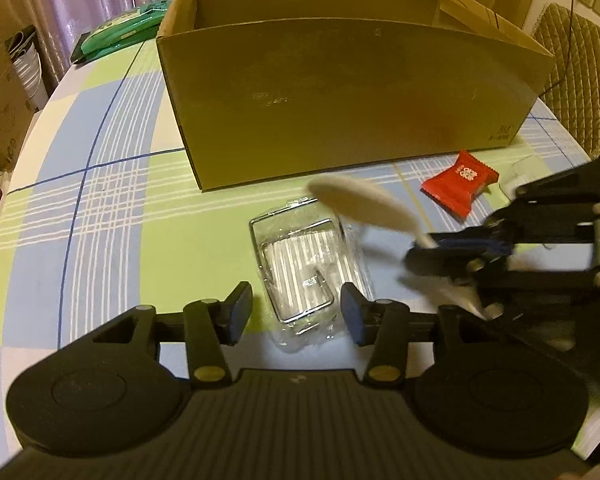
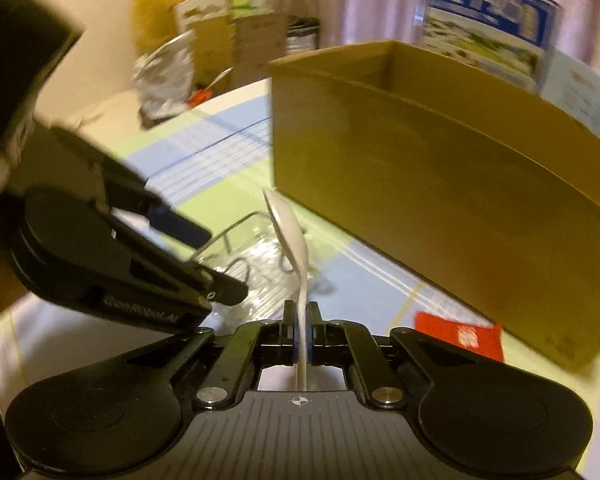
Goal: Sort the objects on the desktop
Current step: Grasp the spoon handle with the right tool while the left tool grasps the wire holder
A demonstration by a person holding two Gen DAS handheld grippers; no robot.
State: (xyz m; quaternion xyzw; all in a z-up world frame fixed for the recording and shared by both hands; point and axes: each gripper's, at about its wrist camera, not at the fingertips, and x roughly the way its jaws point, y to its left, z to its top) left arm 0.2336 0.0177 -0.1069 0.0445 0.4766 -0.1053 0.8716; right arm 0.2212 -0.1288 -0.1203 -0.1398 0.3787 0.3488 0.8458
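Note:
My right gripper [image 2: 301, 322] is shut on the handle of a white plastic spoon [image 2: 290, 236], bowl pointing forward above the table. From the left wrist view that spoon [image 1: 360, 206] and the right gripper [image 1: 444, 250] hover right of centre. My left gripper [image 1: 296, 306] stands open, its fingers on either side of a wire rack in clear plastic wrap [image 1: 304, 268] lying on the checked tablecloth. A red candy packet [image 1: 460, 186] lies to the right, near the open cardboard box [image 1: 340, 92]. The left gripper [image 2: 196, 248] shows at the left of the right wrist view.
A clear plastic piece [image 1: 518, 178] lies beyond the candy. A green packet [image 1: 120, 32] sits at the table's far left corner. A padded chair back [image 1: 576, 80] stands right of the box. Boxes and bags [image 2: 204, 52] crowd the floor past the table edge.

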